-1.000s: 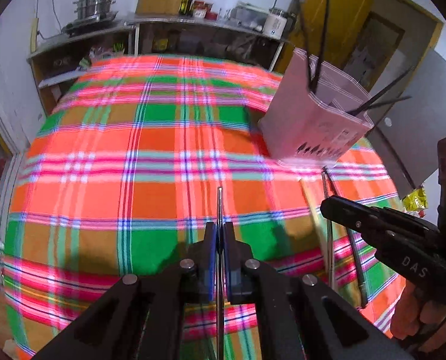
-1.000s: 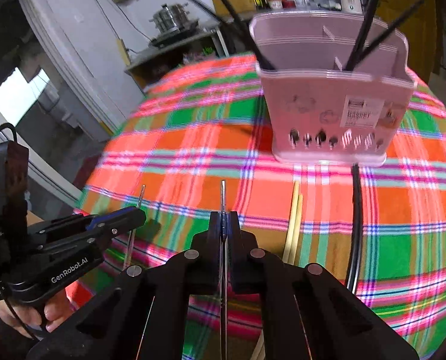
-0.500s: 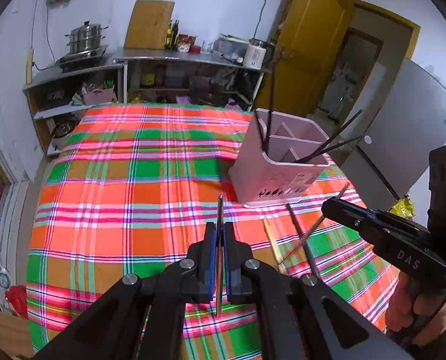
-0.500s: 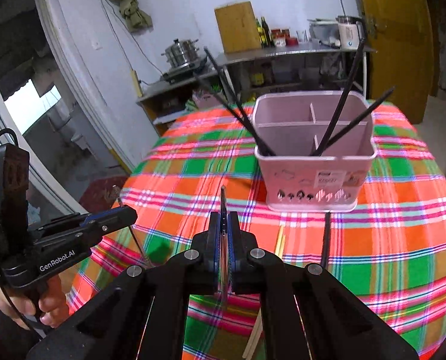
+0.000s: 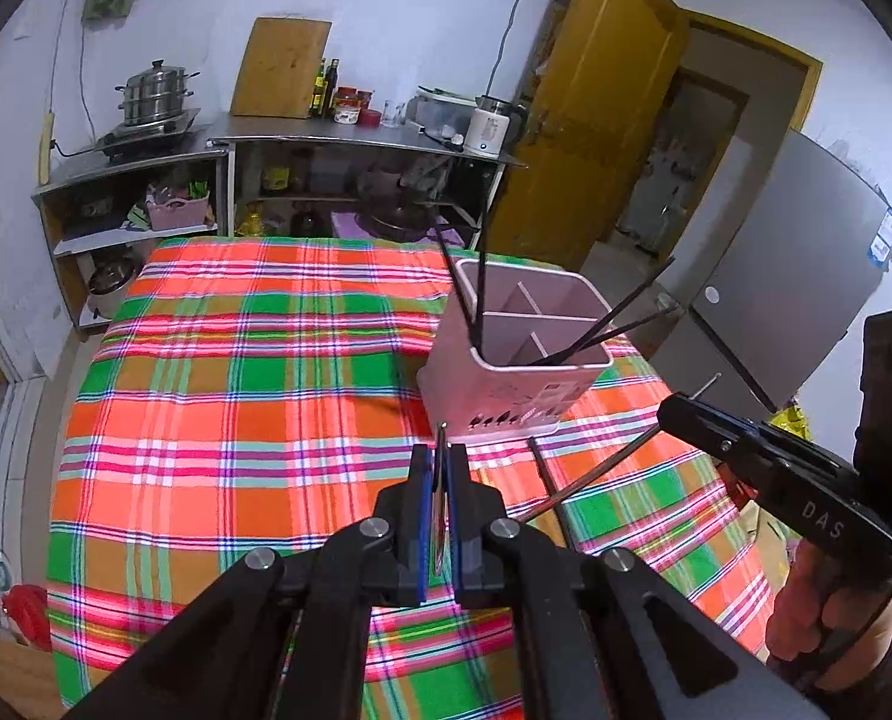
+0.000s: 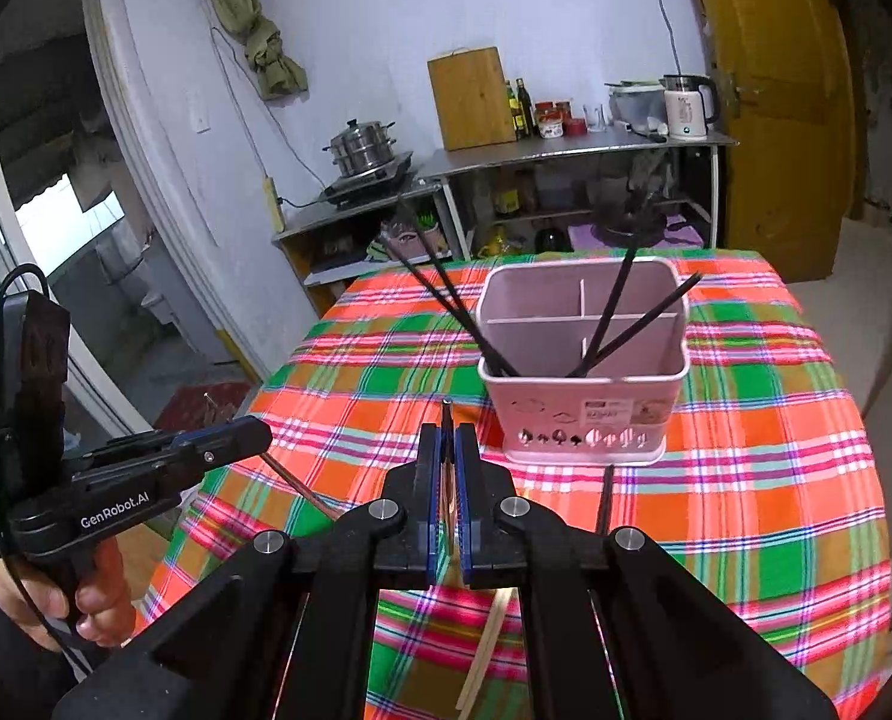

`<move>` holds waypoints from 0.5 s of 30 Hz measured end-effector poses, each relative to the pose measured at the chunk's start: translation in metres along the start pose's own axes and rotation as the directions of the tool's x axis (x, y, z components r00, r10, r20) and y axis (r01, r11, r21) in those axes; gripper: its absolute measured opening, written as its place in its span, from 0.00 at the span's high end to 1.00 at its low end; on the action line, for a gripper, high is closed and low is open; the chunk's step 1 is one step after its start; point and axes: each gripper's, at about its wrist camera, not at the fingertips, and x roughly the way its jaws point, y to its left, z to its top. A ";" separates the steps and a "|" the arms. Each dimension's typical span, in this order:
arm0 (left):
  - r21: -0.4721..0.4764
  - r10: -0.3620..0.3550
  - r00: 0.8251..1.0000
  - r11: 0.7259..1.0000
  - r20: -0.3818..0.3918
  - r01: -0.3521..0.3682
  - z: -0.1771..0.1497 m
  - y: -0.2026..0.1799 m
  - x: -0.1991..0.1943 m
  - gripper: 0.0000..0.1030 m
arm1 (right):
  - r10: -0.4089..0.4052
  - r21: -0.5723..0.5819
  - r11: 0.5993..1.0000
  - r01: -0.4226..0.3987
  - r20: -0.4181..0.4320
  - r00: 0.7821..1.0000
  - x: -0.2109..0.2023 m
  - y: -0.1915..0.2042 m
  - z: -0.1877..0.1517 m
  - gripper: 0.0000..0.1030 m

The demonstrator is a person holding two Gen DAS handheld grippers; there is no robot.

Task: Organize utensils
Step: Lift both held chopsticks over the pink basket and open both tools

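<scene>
Both of your grippers have risen off the plaid tablecloth (image 5: pixel 218 420) since a second ago, each carrying a thin metal chopstick, and the pink utensil caddy (image 5: pixel 520 381) has dropped from looming overhead to sitting below and ahead of you.

From the left wrist view, your left gripper (image 5: pixel 440 474) is clamped on its metal chopstick (image 5: pixel 440 480), whose long axis runs straight forward along the fingers, tip just short of the caddy's near wall. The caddy lies ahead and slightly right, its open top facing up with black chopsticks (image 5: pixel 466 294) leaning in it. Your right gripper (image 5: pixel 679 411) sits right of the caddy, pinching a second stick (image 5: pixel 595 480) that slants down toward the cloth.

From the right wrist view, your right gripper (image 6: pixel 446 456) is closed on its chopstick (image 6: pixel 446 420), pointing forward with the caddy (image 6: pixel 583 414) just ahead and to the right. Your left gripper (image 6: pixel 248 435) is well left of the caddy. Loose chopsticks (image 6: pixel 604 495) lie on the cloth in front of the caddy.

Your right hand looks nearer. Judging by the axis, you need each stick tipped toward vertical above a compartment.
</scene>
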 end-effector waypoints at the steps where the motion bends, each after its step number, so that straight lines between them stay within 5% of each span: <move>1: 0.002 -0.010 1.000 1.000 0.003 0.010 0.003 -0.003 0.000 0.96 | -0.002 -0.001 1.000 0.002 0.006 1.000 -0.002 -0.001 0.002 0.96; 15: 0.021 -0.076 0.994 0.997 0.081 0.074 0.074 -0.038 0.000 0.96 | -0.054 -0.006 0.998 0.056 0.125 0.991 -0.026 -0.023 0.057 0.96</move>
